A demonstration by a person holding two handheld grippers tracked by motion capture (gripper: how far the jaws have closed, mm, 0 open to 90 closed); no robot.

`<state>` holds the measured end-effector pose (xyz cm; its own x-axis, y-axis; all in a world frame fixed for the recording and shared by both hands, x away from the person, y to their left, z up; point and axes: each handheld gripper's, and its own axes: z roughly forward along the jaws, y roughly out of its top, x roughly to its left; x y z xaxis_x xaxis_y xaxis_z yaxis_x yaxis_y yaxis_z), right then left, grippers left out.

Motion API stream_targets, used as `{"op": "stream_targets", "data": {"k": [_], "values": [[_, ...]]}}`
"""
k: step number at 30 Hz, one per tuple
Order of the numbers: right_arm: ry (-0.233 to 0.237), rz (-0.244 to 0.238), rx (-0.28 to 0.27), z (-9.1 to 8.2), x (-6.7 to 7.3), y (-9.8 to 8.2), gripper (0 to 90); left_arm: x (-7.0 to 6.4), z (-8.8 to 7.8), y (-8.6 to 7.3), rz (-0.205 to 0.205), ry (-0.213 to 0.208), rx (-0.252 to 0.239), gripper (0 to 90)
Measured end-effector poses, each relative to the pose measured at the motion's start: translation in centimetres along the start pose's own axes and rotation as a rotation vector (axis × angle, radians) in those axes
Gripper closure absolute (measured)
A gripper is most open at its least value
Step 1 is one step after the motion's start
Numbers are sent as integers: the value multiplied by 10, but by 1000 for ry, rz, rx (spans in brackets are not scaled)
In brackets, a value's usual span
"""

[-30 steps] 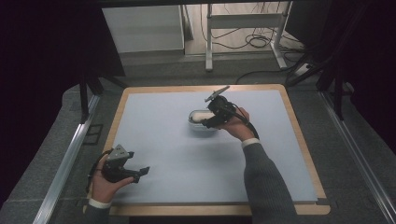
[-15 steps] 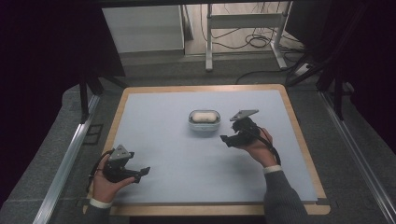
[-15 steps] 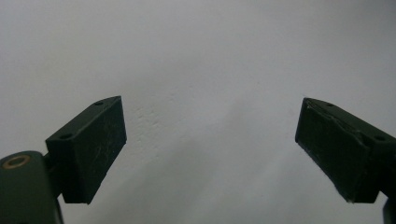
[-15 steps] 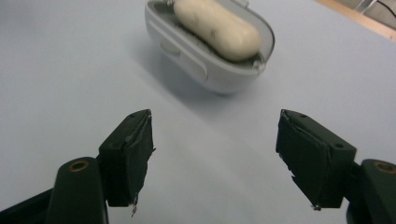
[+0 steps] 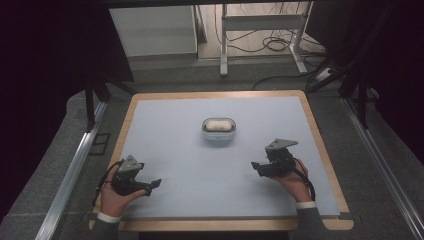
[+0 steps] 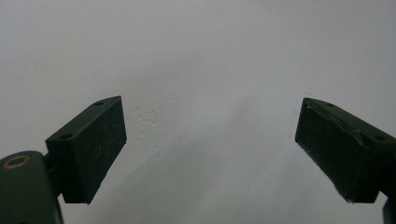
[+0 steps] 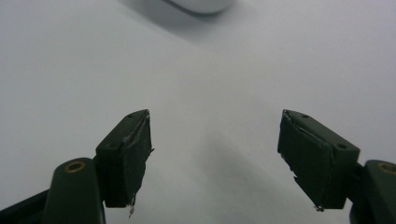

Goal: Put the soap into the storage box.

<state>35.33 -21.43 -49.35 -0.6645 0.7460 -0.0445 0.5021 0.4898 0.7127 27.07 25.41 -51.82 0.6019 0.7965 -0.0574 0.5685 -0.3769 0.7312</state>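
Your left gripper (image 5: 150, 186) and right gripper (image 5: 257, 166) sit low in the frame, both wide apart and holding nothing, probably resting away from the little white case (image 5: 219, 129) in the middle.

Right claw (image 5: 260, 167) withdrawn from container (image 5: 218, 129) to near table edge

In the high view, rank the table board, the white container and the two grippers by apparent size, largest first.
1. Table board, largest by far.
2. Left gripper and right gripper: they look alike, so unranked.
3. White container: close to the grippers in size, and farther from the camera, so unsure.
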Motion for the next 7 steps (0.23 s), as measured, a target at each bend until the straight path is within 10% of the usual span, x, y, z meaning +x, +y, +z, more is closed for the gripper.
{"op": "stream_targets", "data": {"k": [7], "values": [[-14, 15, -47, -6, 0, 2, 233, -1, 2, 0, 5, -10, 0, 93]]}}
